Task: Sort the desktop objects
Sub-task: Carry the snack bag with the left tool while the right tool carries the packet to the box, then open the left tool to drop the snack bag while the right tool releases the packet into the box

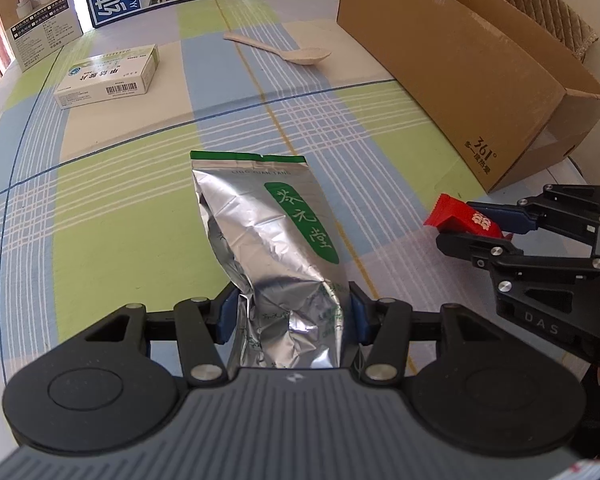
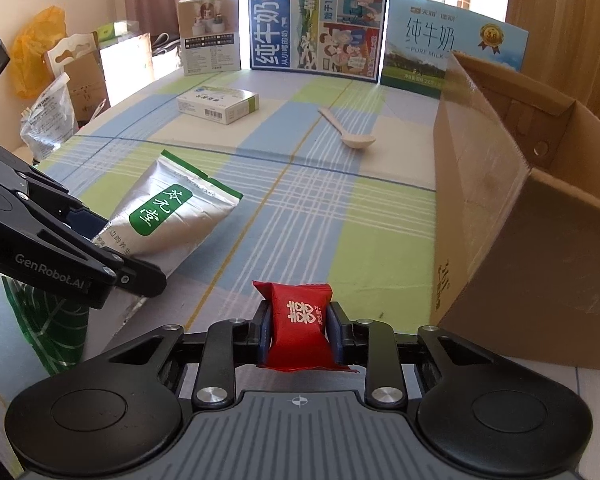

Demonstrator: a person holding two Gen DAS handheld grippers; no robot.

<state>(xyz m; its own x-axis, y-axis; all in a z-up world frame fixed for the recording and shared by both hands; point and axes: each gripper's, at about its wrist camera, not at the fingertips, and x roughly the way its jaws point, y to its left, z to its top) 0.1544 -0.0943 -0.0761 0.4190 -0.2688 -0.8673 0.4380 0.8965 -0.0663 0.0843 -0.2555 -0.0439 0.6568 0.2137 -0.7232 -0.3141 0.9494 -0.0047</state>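
The left gripper [image 1: 290,316] pinched the near end of a silver tea pouch [image 1: 268,232] lying on the checked table [image 1: 120,208]. The right gripper [image 2: 298,330] clamped a red candy packet [image 2: 300,320] beside the open cardboard box [image 2: 500,220].

ahead of you the checked tablecloth [image 2: 340,216] lies bare down the middle, between the silver tea pouch [image 2: 168,216] on your left and the tall wall of the cardboard box [image 2: 476,184] on your right. farther on, the spoon [image 2: 350,130] and the medicine box [image 2: 220,106] lie well apart with room between them. the back edge is walled off by upright cartons [image 2: 316,24] (no way through there).
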